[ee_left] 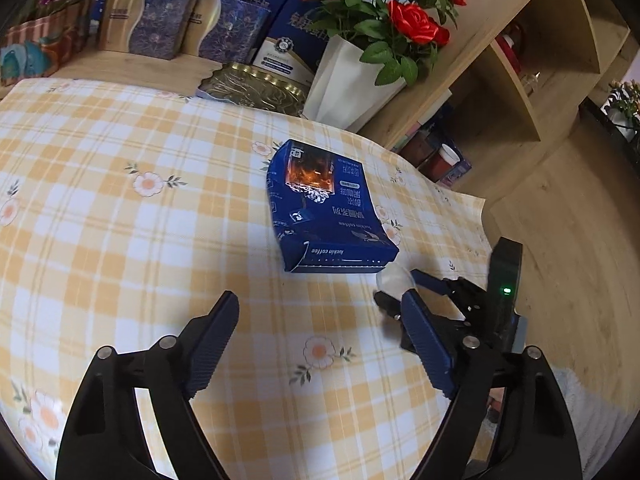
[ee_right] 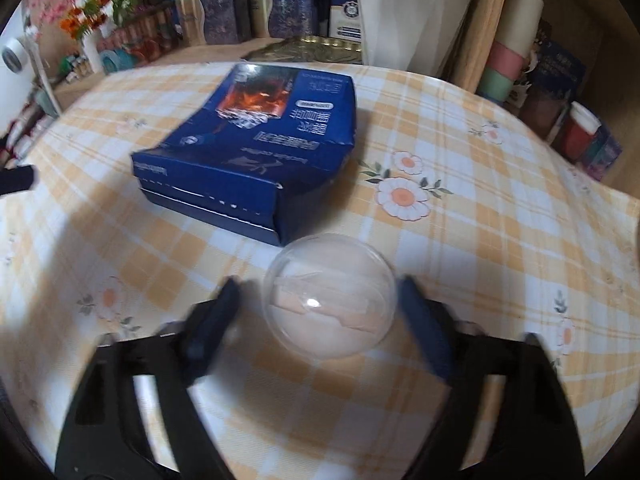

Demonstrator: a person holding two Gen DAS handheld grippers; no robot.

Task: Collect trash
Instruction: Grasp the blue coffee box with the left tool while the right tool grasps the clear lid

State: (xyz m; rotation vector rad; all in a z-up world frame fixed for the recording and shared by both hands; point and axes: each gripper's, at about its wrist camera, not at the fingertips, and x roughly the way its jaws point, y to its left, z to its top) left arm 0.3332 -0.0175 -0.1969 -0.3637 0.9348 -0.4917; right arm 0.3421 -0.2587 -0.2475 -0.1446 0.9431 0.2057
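**Right gripper straddling the clear dome, jaws not yet closed**

While you are bringing the right gripper (ee_right: 316, 300) in low over the checked tablecloth (ee_right: 460, 264), its jaws are standing wide apart with the clear plastic dome (ee_right: 330, 296) sitting between them, rim down on the cloth. Neither finger appears to be touching it; a gap is showing on the left side and the right looks very close. The right wrist view is smearing, so exact contact is hard to call.

You are carrying the left gripper (ee_left: 320, 312) open and empty too, hovering off to the left over bare cloth, with nothing between its fingers.

Notes for the close:
- The dome is looking thin, slick and curved, so it will likely squirt forward or pop up if you pinch high. Stay low, near the rim.
- Centre it between the fingers before squeezing, so both touch together.
- Close gently; it will probably flex.

Just beyond the dome, the blue coffee box (ee_right: 256, 140) is lying flat, its near corner almost touching the dome's far edge. Avoid shoving the dome into it.

Farther back, a white pot of red roses (ee_left: 352, 80) and stacked gift boxes (ee_left: 168, 24) are standing, well apart from the work.
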